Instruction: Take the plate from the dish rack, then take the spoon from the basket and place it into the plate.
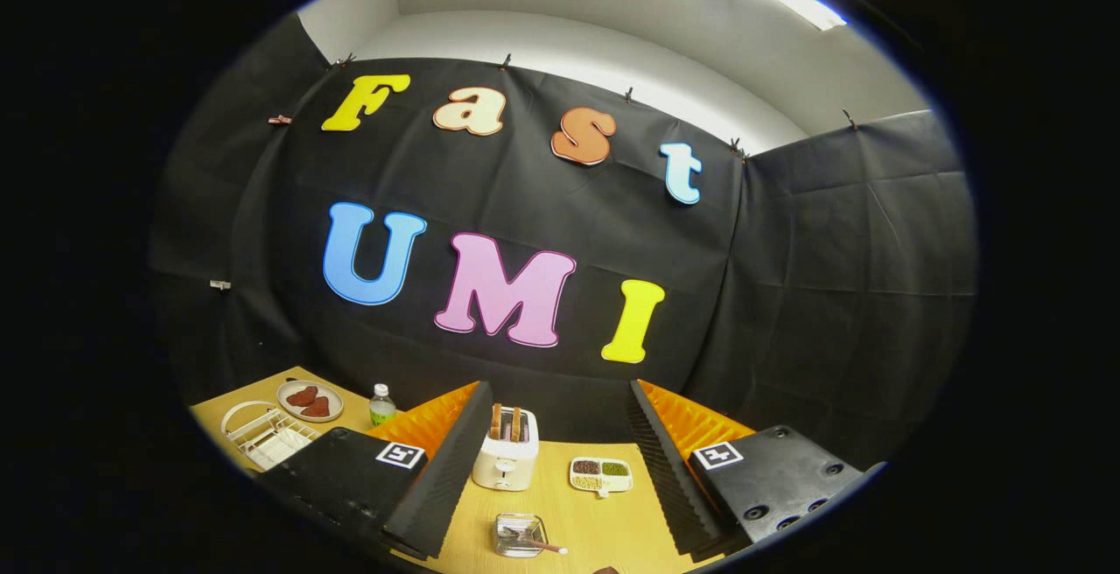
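Claw [560, 469]: I see its fingers spread wide, holding nothing.
Toaster [506, 450]: between the fingers, on the counter [604, 526].
Dish rack [262, 436]: beyond left finger.

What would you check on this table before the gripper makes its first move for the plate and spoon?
1. Gripper open and holding nothing: ok, fingers wide apart.
2. Dish rack found: ok, at the table's far left, beyond the left finger.
3. Plate sitting in the rack: cannot tell; a plate with two reddish pieces lies on the table behind it.
4. Spoon found: ok, in a small clear container between the fingers.
5. Path to the rack: not ok, the toaster and bottle stand near.
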Demonstrator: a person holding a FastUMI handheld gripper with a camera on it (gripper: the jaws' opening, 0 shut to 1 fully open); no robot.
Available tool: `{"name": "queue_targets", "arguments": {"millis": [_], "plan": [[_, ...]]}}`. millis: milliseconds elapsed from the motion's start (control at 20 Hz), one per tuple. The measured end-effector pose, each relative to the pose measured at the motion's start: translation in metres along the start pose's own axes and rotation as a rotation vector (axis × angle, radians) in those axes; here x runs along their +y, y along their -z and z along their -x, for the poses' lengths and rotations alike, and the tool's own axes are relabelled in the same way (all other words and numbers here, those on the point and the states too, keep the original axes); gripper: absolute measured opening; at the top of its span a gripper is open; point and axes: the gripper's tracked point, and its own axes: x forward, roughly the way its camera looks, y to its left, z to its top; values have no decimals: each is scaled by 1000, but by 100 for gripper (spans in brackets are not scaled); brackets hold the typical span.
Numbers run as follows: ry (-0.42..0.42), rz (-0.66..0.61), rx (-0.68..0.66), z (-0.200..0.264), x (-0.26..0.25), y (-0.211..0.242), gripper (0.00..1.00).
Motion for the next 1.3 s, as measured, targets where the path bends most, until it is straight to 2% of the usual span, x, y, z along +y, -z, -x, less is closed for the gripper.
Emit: {"name": "queue_targets", "arguments": {"millis": [250, 700, 950, 1050, 1300], "plan": [[-24, -8, 11, -5, 8, 2, 95], [-314, -63, 223, -30, 115, 50, 95], [-420, -68, 447, -44, 181, 119, 95], [-441, -61, 537, -45, 200, 148, 96], [-414, -67, 703, -61, 229, 209, 93]]}}
